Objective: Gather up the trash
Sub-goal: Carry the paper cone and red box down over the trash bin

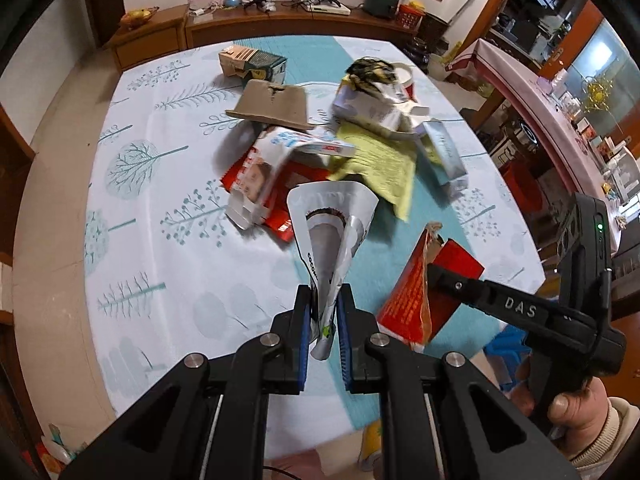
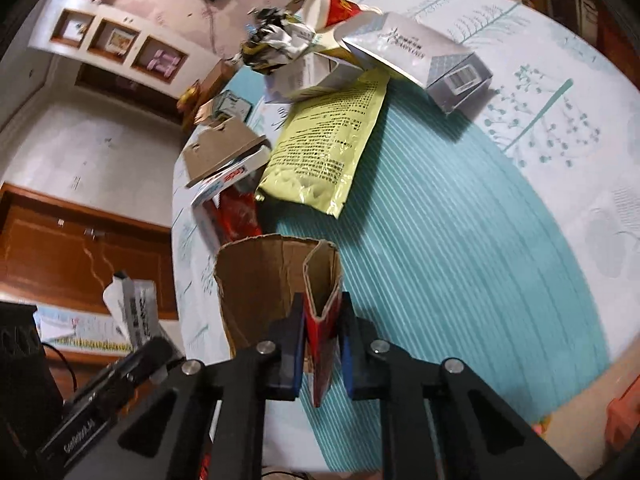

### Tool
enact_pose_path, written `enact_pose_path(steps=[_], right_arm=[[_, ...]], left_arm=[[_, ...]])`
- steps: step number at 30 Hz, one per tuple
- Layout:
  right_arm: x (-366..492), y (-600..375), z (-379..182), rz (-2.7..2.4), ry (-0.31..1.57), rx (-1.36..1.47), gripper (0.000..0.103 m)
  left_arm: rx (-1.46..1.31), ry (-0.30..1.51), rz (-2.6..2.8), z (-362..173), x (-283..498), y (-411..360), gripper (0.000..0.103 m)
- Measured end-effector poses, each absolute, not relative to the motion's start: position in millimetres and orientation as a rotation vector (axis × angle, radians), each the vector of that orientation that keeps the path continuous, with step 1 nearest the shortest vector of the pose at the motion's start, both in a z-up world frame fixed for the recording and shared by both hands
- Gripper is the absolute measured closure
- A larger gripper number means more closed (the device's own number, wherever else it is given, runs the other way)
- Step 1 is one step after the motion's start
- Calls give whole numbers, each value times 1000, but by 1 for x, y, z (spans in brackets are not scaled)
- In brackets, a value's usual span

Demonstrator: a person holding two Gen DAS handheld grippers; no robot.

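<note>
Both hands full: left gripper (image 1: 323, 322) clamps a crumpled silver-white wrapper (image 1: 334, 232), right gripper (image 2: 322, 344) pinches a torn red cardboard box (image 2: 280, 280), but that pile with the yellow foil pouch (image 2: 332, 148) is still sitting on the tree-print tablecloth (image 1: 160, 280).

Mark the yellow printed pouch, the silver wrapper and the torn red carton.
yellow printed pouch (image 2: 328, 148), right wrist view, printed face.
silver wrapper (image 1: 332, 236), left wrist view, open upper part.
torn red carton (image 2: 320, 344), right wrist view, pinched red edge.

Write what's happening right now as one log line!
left gripper: shut on silver wrapper | right gripper: shut on red carton | remaining trash: yellow pouch, grey box
</note>
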State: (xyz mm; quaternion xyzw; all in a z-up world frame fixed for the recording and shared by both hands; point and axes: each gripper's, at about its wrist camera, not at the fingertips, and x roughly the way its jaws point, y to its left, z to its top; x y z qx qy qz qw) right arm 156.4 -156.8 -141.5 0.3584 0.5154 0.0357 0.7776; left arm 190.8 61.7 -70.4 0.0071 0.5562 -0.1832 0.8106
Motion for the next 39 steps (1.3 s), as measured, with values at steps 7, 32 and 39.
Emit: enact_pose_path(steps=[7, 32, 39], right_arm=[[113, -186, -109, 191, 1117, 674, 89], [-42, -235, -107, 317, 1206, 575, 89], [-55, -222, -171, 225, 1303, 587, 89]], left_arm=[[-29, 1134, -337, -47, 126, 21, 93], [-114, 1228, -248, -77, -41, -29, 93], [-133, 1339, -298, -155, -45, -22, 92]])
